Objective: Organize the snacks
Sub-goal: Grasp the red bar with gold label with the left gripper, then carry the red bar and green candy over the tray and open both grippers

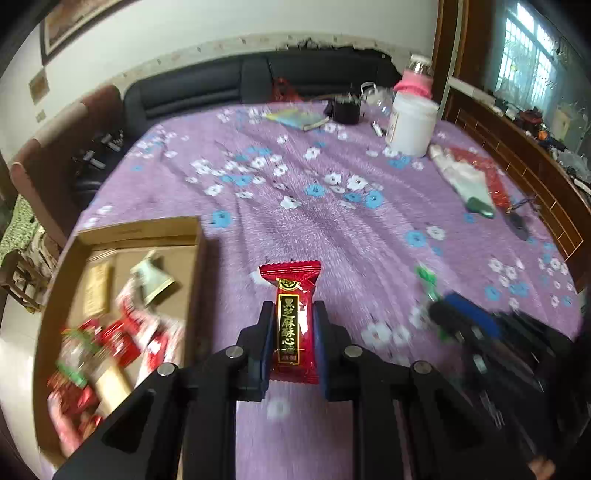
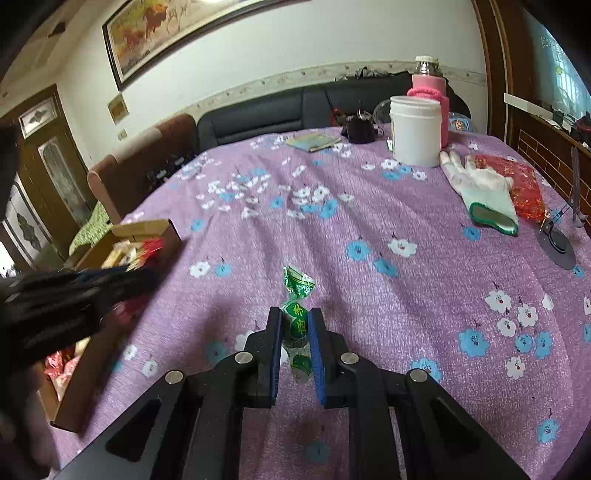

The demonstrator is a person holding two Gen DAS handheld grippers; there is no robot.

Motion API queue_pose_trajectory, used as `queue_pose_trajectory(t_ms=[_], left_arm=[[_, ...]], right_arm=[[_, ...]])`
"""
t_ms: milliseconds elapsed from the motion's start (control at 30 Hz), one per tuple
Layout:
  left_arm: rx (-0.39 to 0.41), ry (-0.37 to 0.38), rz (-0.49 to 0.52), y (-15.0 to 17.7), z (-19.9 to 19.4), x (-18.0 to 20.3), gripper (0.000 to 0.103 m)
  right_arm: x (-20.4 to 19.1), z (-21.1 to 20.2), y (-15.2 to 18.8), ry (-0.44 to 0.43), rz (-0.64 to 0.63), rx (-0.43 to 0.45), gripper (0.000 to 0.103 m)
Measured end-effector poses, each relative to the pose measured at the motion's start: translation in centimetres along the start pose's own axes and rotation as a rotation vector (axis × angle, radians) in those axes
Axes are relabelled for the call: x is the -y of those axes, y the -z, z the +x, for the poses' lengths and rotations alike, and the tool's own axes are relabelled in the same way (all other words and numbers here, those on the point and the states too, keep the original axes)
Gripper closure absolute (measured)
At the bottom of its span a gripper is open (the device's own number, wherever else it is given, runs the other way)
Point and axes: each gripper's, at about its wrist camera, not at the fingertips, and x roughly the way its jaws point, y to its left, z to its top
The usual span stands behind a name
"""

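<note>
Home living room: dark sofa (image 2: 280, 110) against the wall, framed horse painting (image 2: 166, 33) above it, wooden door (image 2: 48, 155), tabletop under a purple floral cloth (image 2: 369, 229) with household clutter like a work glove (image 2: 480, 192).

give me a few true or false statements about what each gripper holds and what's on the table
1. The left gripper is shut on a red snack packet. True.
2. The right gripper has open, bare jaws. False: it is shut on a green wrapped candy.
3. The cardboard box already holds several snacks. True.
4. The white glove lies inside the box. False: it lies on the purple floral tablecloth, beside a red bag.
5. A white tub stands upright on the table. True.
</note>
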Motion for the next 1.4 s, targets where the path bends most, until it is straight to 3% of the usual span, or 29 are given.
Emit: queue_pose_trajectory(t_ms=[233,533,1000,1400], left_arm=[[0.114,-0.049,-0.039,4.0,-7.7,-1.3,0.084],[0.242,-0.15,-0.099,7.8,-14.1,-4.9,0.084],[0.299,-0.221,-0.169,10.4,-16.7,-9.0,0.084],[0.287,-0.234,-0.21,10.8,-16.0,-11.4,0.084]], right_arm=[[-1.2,-1.0,0.3,-0.005,-0.037,0.069,0.088],[-3.9,-3.5,1.5,-0.01,-0.055,0.037,0.088],[-12.7,-7.8,1.7,-0.087,-0.194,0.065,0.087],[-15.9,-7.4,1.7,-0.096,-0.254,0.04,0.087]])
